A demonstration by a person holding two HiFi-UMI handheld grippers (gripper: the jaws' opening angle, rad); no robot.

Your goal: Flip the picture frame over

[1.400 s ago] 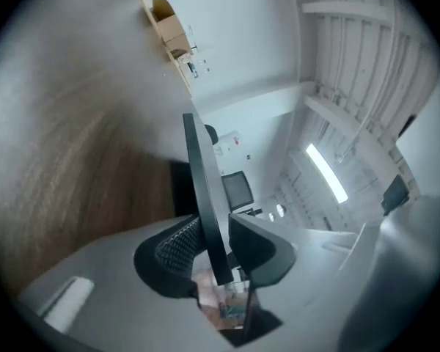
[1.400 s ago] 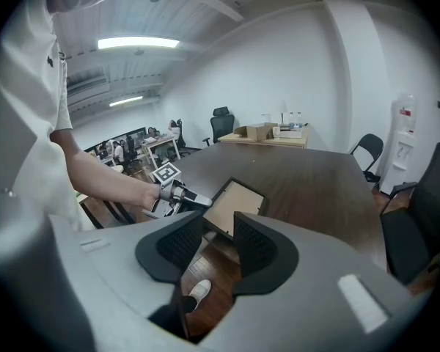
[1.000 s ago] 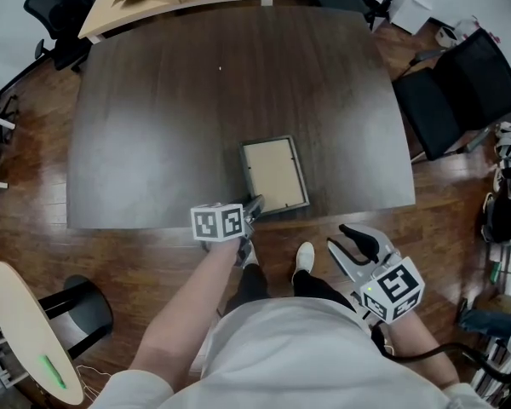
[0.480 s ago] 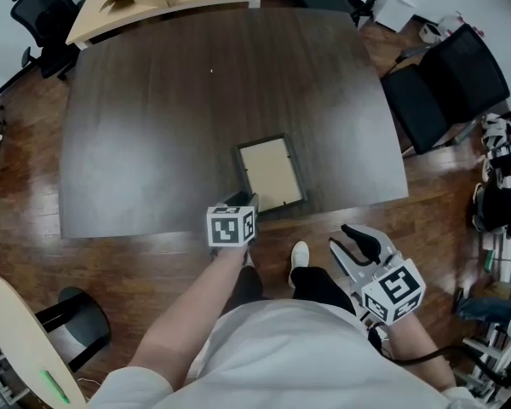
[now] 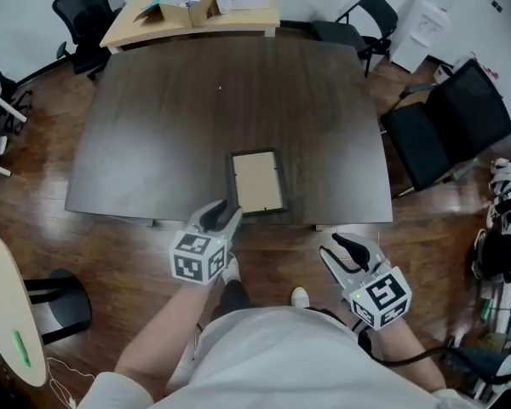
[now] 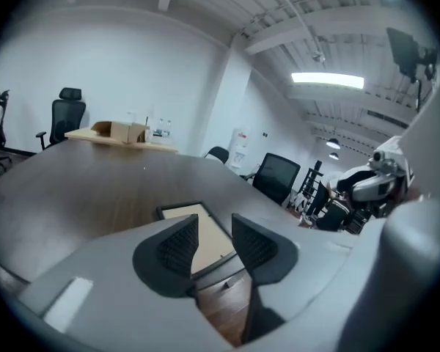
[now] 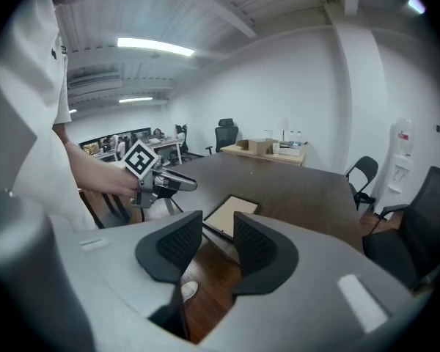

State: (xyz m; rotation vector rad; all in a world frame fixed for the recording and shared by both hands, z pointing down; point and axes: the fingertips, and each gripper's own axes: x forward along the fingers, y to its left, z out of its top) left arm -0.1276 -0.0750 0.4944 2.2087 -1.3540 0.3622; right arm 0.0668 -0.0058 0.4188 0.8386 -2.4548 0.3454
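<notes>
1. Picture frame (image 5: 257, 182) lies flat at the tabletop's (image 5: 153, 143) near edge, pale side up; front or backing, can't tell.
2. Left tool (image 5: 221, 215) spread, empty, just off its near-left corner. Right tool (image 5: 339, 252) spread, empty, off the tabletop.
3. Likely pre-grasp. Next: pinch near rim, lift, turn over.

One picture frame (image 5: 257, 182) and two benches, one dark bench (image 5: 179, 109) and one pale bench (image 5: 145, 25) bearing two cardboard boxes (image 5: 166, 8). Two grippers are in shot, the left gripper (image 5: 219, 217) and the right gripper (image 5: 347, 250), each with two jaws. Three black office chairs (image 5: 450, 113) are in view around the room, and two shoes (image 5: 299, 297) on the wooden floor (image 5: 34, 228).
</notes>
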